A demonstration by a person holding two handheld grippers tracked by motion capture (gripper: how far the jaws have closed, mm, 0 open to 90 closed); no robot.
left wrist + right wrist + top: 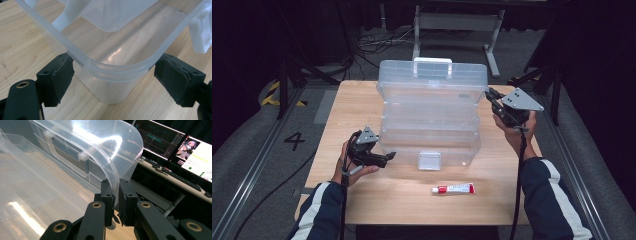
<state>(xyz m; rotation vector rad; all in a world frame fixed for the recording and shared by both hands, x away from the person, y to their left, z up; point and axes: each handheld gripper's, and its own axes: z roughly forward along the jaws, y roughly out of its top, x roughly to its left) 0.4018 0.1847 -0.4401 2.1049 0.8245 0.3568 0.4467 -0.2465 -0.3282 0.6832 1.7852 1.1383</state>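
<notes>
My left gripper (384, 159) sits low in my left hand (354, 167), jaws spread wide, nothing pressed by either pad (60, 77). My right gripper (490, 96), raised in my right hand (514, 131), has its jaws pinched nearly together.

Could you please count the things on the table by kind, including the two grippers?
Clear plastic storage box, lid raised: 1
Tube with a red cap: 1
Grippers: 2, the left gripper open around the box's front corner, the right gripper shut on the lid's edge
Total: 4
</notes>
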